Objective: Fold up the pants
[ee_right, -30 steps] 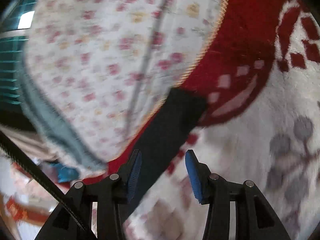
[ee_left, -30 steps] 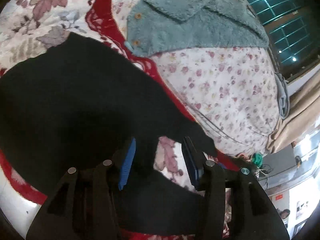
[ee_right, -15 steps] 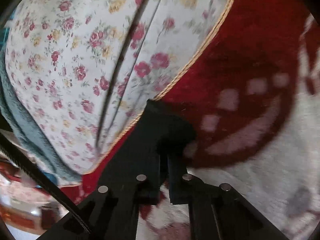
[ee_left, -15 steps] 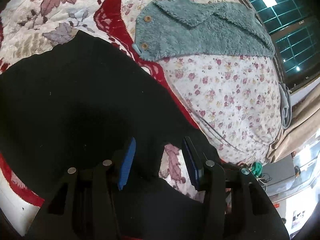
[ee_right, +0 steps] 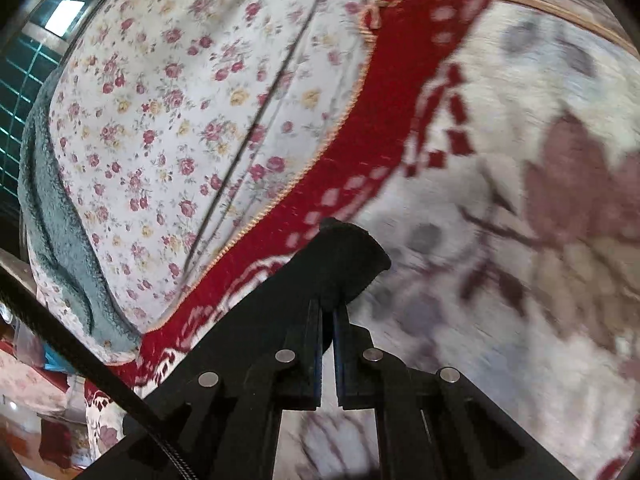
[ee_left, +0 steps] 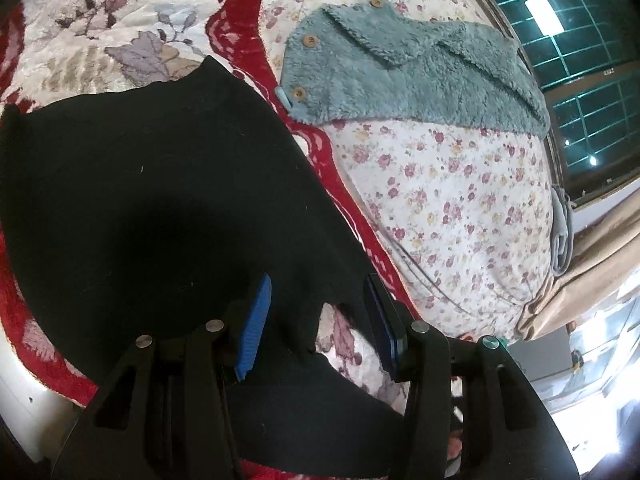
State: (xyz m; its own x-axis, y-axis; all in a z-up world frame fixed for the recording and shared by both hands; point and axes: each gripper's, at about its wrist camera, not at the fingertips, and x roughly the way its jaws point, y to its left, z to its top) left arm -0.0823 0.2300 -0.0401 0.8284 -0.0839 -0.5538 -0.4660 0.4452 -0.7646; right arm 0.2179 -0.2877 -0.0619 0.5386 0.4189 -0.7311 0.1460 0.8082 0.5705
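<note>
The black pants (ee_left: 152, 200) lie spread on a red and cream floral blanket (ee_left: 120, 32), filling the left of the left wrist view. My left gripper (ee_left: 318, 320) is open, its blue pads straddling the crotch notch just above the fabric. In the right wrist view my right gripper (ee_right: 328, 316) is shut on the end of one black pant leg (ee_right: 340, 256), lifted above the blanket (ee_right: 500, 160). The rest of that leg trails down left, partly hidden by the gripper.
A teal fleece garment (ee_left: 408, 76) with wooden buttons lies on a small-flowered quilt (ee_left: 460, 200) beyond the pants; it also shows in the right wrist view (ee_right: 52, 232). A window (ee_left: 580, 40) and beige curtain (ee_left: 592, 272) stand at the right.
My right gripper closed on the pant leg end and lifted it, sweeping over the blanket. My left gripper stayed open and moved slightly forward over the pants.
</note>
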